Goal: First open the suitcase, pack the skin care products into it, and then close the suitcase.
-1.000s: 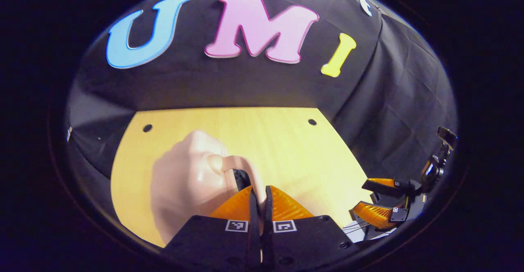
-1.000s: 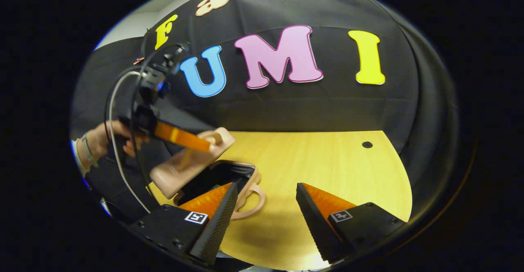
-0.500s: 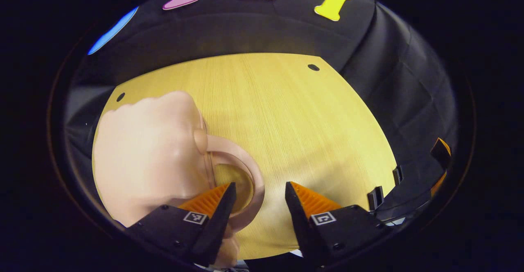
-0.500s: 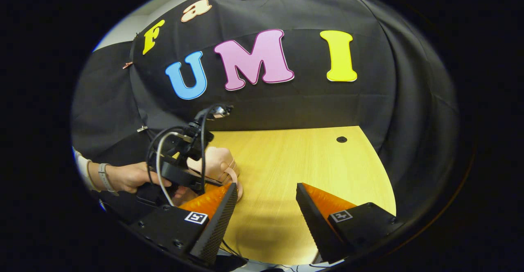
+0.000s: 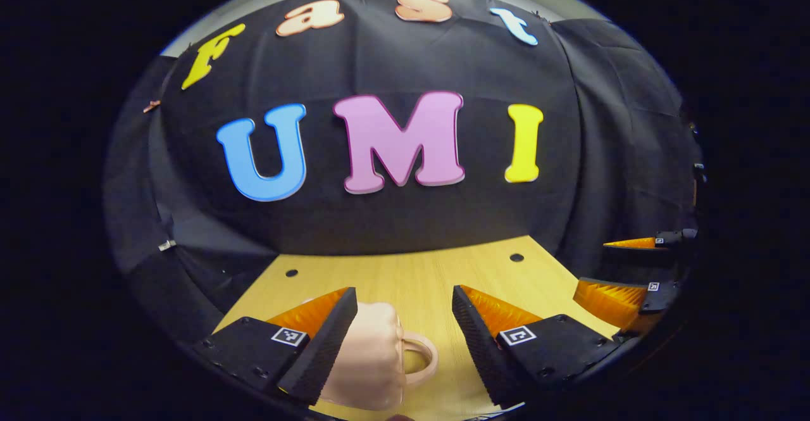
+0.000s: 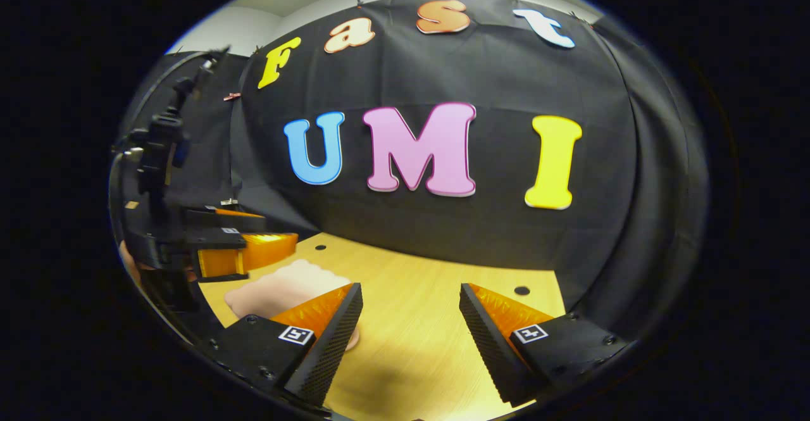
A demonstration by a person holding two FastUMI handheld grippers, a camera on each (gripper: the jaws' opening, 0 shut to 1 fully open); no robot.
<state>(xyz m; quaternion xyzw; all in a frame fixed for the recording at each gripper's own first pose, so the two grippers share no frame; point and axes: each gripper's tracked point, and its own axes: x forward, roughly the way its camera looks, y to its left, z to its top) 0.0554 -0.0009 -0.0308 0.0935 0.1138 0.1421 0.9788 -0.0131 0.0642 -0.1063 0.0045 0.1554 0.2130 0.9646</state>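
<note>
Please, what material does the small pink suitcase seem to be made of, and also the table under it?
The suitcase looks like moulded plastic with a smooth, slightly glossy finish: soft highlights, rounded shell, a loop handle of one piece. It could be silicone; the look leaves that open. The table looks like light wood or wood-look laminate: fine straight grain, matte surface.

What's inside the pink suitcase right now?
Can't tell. The suitcase lies shut on the wooden table, handle facing right, so its lid covers any contents. Both tongs are open, off it.
</note>
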